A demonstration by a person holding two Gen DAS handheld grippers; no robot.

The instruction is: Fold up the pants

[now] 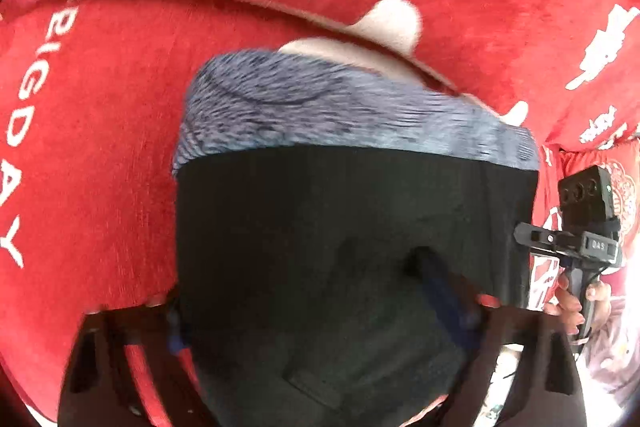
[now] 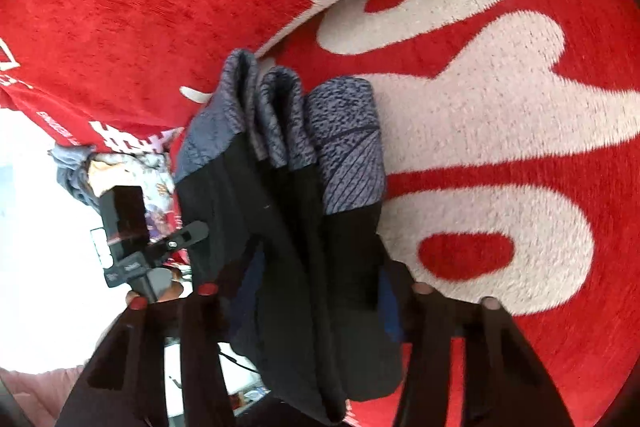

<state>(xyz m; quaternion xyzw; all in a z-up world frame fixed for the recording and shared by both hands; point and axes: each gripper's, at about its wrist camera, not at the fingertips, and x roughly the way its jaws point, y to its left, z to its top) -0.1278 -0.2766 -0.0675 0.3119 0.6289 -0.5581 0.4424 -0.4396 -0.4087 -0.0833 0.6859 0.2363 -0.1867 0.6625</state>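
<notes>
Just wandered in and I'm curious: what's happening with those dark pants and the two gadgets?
A person is folding pants over a red blanket, using a handheld gripper in each hand. Both the left gripper and the right gripper have their jaws closed on the black fabric, holding the pants up. The grey-patterned leg ends hang in bunched layers above the blanket.

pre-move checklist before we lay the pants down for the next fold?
1. Left gripper holds the pants: ok, black cloth fills the space between its fingers.
2. Right gripper holds the pants: ok, cloth bunched between its fingers.
3. Pants lying flat: not ok, gray ends hang in several pleats.
4. Blanket smooth underneath: not ok, one edge is flipped over.
5. Layers aligned: cannot tell, motion blur.
</notes>
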